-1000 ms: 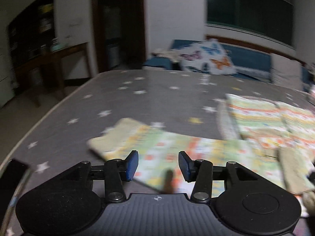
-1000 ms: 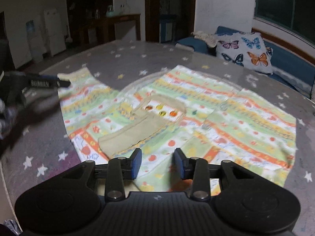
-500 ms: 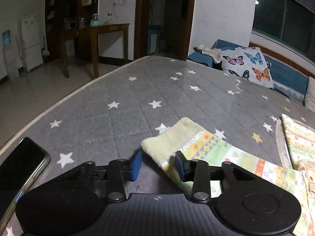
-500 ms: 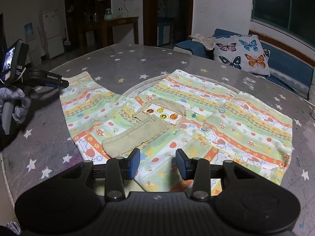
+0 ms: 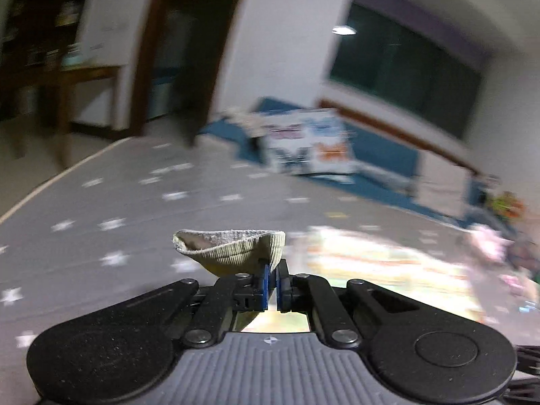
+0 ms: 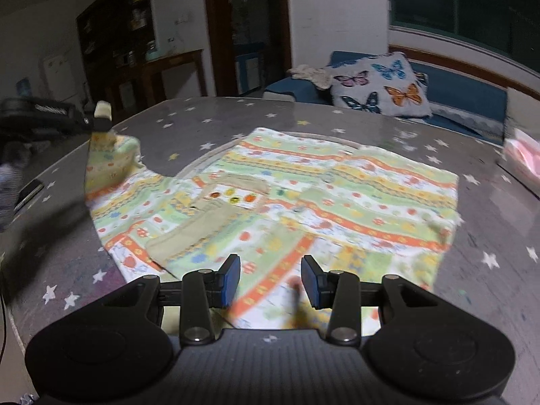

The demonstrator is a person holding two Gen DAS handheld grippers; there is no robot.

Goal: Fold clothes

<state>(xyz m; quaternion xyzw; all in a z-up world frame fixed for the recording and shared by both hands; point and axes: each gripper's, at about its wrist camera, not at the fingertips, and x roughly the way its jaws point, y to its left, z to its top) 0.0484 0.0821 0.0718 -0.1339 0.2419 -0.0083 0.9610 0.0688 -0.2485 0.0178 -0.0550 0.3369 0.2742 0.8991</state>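
A small shirt [image 6: 303, 195] made of soft cloth, with green, yellow and orange stripes and little pictures, lies spread out flat on a grey bed cover with white stars [image 6: 209, 125]. Its long way runs from the near left to the far right across the cover. A plain tan piece [image 6: 199, 226] lies on the shirt's middle, pointing toward the near left.

The left gripper [image 5: 271, 287] is squeezed closed on the tan ribbed cuff [image 5: 233, 249] of one sleeve. The cuff is lifted up off the cover, and its open end faces up and to the left. In the right wrist view this sleeve [image 6: 108, 158] rises at the far left of the shirt and hangs down from the left gripper [image 6: 98, 114].

The right gripper [image 6: 271, 281] is open, with its blue pads wide apart. It hovers just over the near edge of the shirt and touches nothing.

A dark phone [image 6: 28, 192] lies on the cover to the left of the shirt. A white pillow with coloured butterflies [image 6: 379, 87] sits on a blue sofa [image 6: 465, 94] far behind the shirt. Something pink [image 6: 523, 155] lies at the right, past the shirt; it is too blurry to tell what.
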